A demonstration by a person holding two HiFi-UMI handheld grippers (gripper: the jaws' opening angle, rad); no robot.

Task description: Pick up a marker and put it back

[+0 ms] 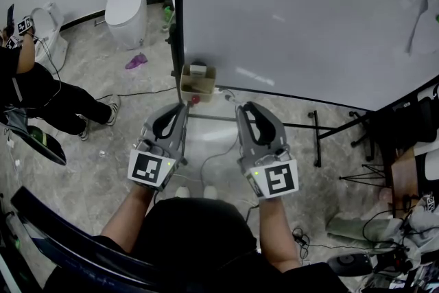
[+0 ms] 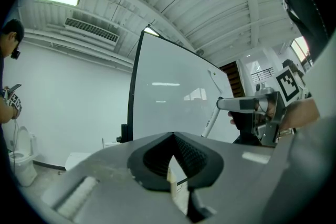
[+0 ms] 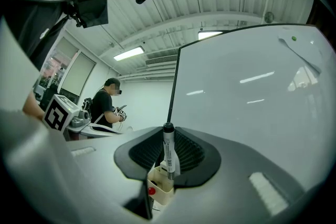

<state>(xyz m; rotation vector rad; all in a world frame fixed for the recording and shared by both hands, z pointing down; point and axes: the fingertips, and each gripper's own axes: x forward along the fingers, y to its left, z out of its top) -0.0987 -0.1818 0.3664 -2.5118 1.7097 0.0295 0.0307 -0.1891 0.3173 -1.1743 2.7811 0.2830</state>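
Roughly halfway, I'd say. The marker [image 3: 168,150] is off its spot and standing upright in the right gripper [image 1: 241,108], fingers clenched on its barrel. The left gripper [image 1: 182,108] hangs alongside with its fingers pressed together on nothing. What's left is putting it back, presumably into the little beige box [image 1: 197,82] at the bottom edge of the whiteboard [image 1: 302,10]. In the right gripper view the marker's lower end lines up with the box's top, but I can't tell if it touches. Nothing really blocks the way to the box. Off to the left there's another person [image 1: 41,89], a toilet [image 1: 127,10] (yep) and a purple scrap [image 1: 136,62] on the floor, all well apart from it.
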